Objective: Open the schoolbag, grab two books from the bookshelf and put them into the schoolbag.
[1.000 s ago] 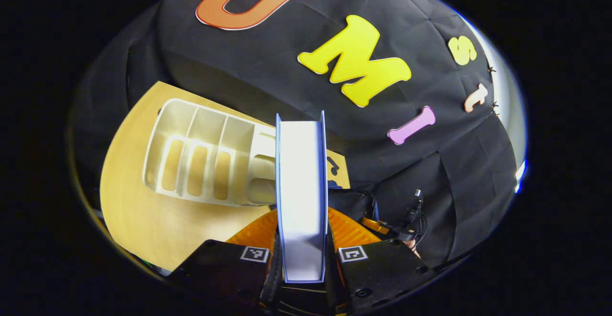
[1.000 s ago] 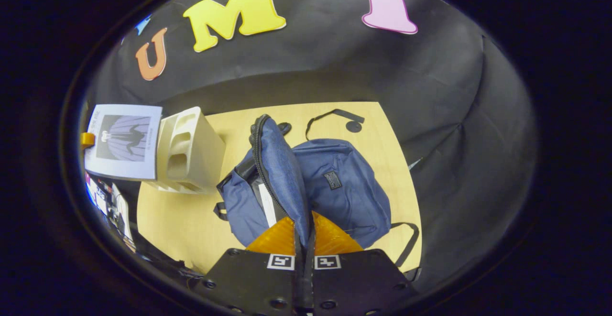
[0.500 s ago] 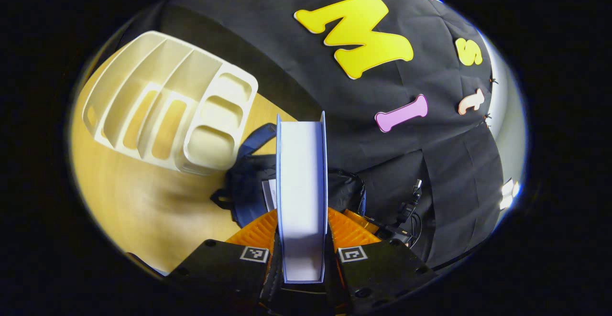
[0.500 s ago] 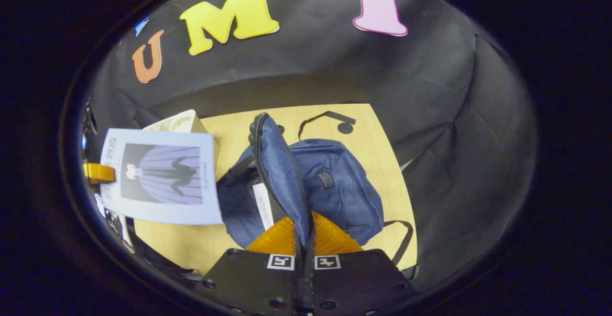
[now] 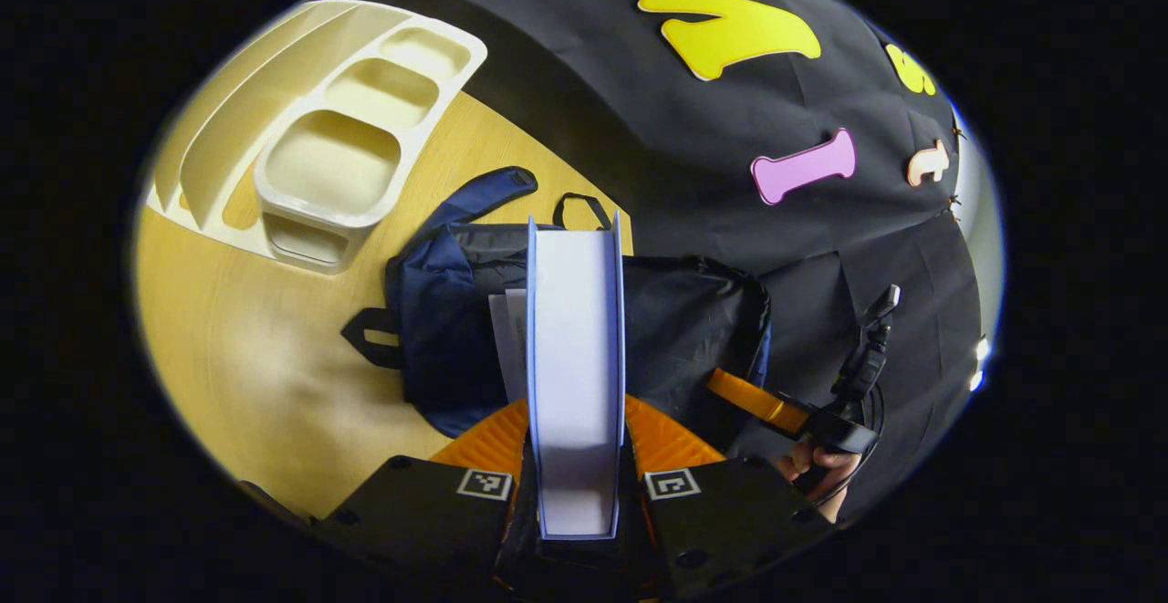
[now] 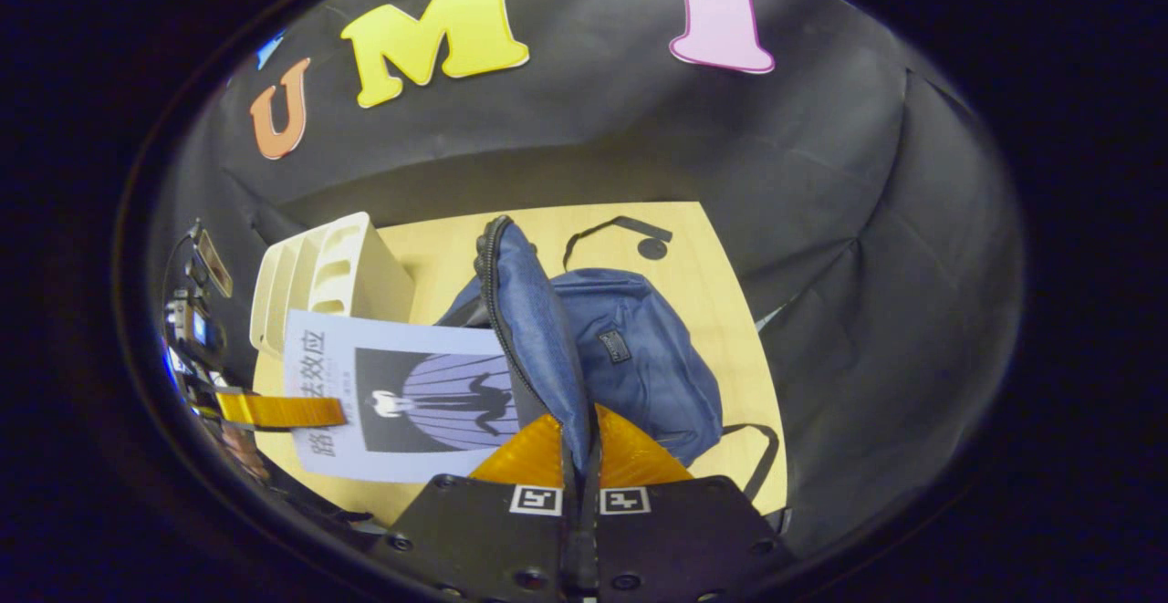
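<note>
My left gripper (image 5: 575, 425) is shut on a pale-covered book (image 5: 575, 357), seen edge-on with its white pages facing me. It hangs just over the open mouth of the dark blue schoolbag (image 5: 429, 311), where another book (image 5: 507, 338) stands inside. My right gripper (image 6: 581, 439) is shut on the bag's zippered flap (image 6: 534, 338) and holds it up. In the right gripper view the held book (image 6: 411, 398) lies against the left of the schoolbag (image 6: 639, 348), with the left gripper (image 6: 274, 411) clamped on its edge. The right gripper (image 5: 757, 400) and a hand (image 5: 812, 471) hold the bag's far rim.
The cream bookshelf (image 5: 319, 138) with slotted compartments stands on the wooden table (image 5: 246, 357) left of the bag; it is also in the right gripper view as the bookshelf (image 6: 319, 279). Loose bag straps (image 6: 620, 224) lie toward the table's back edge. Black cloth surrounds the table.
The left gripper carried the book from in front of the bookshelf across and down to the bag's opening. The right gripper kept the flap raised, almost still.
</note>
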A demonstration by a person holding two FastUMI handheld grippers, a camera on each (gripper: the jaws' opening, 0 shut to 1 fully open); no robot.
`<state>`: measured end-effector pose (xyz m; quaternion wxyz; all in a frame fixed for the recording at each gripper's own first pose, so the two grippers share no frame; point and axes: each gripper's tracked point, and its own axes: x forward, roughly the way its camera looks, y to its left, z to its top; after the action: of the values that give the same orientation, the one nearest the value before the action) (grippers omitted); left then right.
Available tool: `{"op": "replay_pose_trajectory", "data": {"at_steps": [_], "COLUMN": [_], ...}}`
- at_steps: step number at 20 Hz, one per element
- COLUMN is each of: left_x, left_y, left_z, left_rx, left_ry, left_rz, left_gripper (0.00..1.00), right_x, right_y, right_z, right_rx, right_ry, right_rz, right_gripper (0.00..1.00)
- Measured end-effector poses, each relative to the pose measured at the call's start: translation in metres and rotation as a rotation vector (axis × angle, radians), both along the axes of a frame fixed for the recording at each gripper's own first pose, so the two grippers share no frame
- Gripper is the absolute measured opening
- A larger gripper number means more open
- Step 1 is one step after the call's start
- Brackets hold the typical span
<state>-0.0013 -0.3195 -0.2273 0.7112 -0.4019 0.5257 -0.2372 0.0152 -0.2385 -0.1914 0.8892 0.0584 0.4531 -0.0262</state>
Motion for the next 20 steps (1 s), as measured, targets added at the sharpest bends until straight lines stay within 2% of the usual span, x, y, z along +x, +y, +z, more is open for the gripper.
{"op": "replay_pose_trajectory", "data": {"at_steps": [3,8,9,10,11,12,13,19,20], "left_x": [0.008,0.019,0.021,0.023,0.023,0.023,0.024,0.036,0.039], "left_y": [-0.017,-0.037,-0.041,-0.045,-0.049,-0.053,-0.057,-0.091,-0.097], "left_z": [-0.017,-0.026,-0.028,-0.03,-0.033,-0.036,-0.039,-0.057,-0.059], "left_rx": [-0.005,-0.065,-0.072,-0.083,-0.096,-0.109,-0.121,-0.202,-0.216], "left_ry": [-0.007,-0.022,-0.027,-0.022,-0.016,-0.009,-0.004,0.033,0.037], "left_rz": [0.005,0.018,0.018,0.025,0.031,0.038,0.045,0.061,0.063], "left_gripper": [0.39,0.39,0.43,0.43,0.39,0.39,0.43,0.43,0.39], "right_x": [0.002,0.004,0.005,0.005,0.006,0.008,0.008,0.014,0.015], "right_y": [-0.004,-0.007,-0.006,-0.006,-0.004,-0.003,-0.001,0.013,0.016], "right_z": [0.004,0.013,0.014,0.015,0.017,0.019,0.02,0.028,0.029], "right_rx": [-0.001,-0.012,-0.014,-0.016,-0.016,-0.019,-0.021,-0.022,-0.023], "right_ry": [0.0,-0.009,-0.009,-0.009,-0.01,-0.011,-0.012,-0.014,-0.014], "right_rz": [-0.01,-0.01,-0.009,-0.006,-0.004,0.001,0.008,0.048,0.055], "right_gripper": [0.01,0.0,0.01,0.01,0.01,0.01,0.01,0.01,0.01]}}
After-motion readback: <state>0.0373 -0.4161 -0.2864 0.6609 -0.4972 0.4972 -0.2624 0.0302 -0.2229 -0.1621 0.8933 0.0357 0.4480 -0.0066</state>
